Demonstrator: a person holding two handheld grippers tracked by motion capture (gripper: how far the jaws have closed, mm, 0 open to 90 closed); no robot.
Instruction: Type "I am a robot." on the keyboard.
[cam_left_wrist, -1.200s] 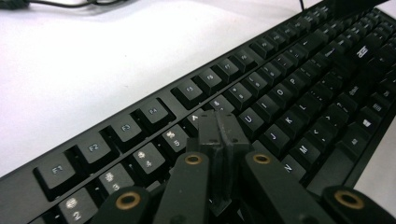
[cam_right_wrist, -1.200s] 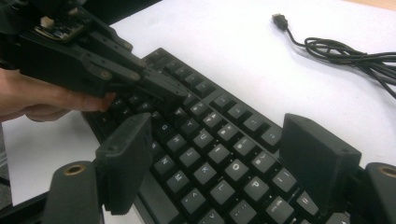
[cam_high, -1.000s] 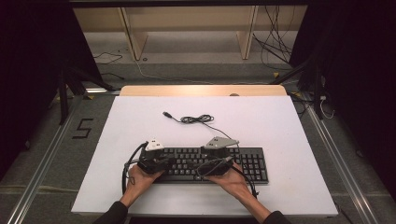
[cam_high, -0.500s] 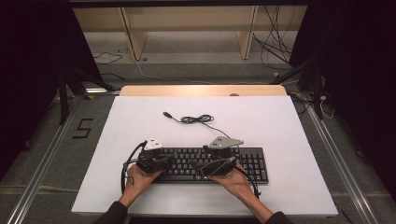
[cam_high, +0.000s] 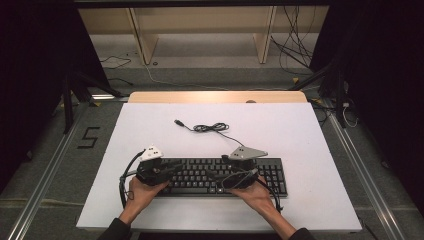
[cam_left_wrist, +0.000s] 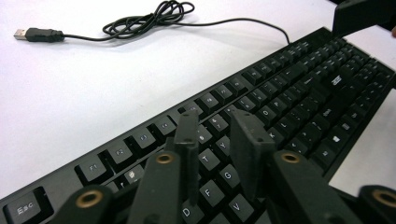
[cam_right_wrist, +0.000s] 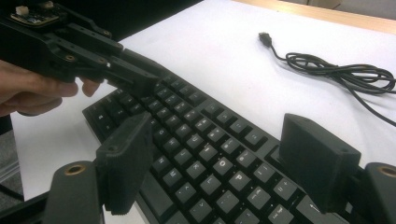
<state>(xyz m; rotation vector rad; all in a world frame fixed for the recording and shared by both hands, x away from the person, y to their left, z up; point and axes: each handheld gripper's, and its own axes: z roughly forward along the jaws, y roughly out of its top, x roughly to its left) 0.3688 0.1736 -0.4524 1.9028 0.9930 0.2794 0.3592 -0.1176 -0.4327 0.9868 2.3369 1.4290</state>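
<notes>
Black keyboard (cam_high: 220, 176) lies under both released hand-held grippers, left (cam_left_wrist: 219, 140) just opening, right (cam_right_wrist: 219, 163).

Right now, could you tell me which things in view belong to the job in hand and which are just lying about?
In the job:
- keyboard
- left gripper, jaws just opening, nothing between them
- right gripper, open over the keys

Lying about:
- coiled cable with its USB plug
- wooden shelf beyond the table

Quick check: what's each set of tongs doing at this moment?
Left tongs: slightly open, jaws just been opening, nothing between them, above the keyboard.
Right tongs: open wide, holding nothing.
</notes>
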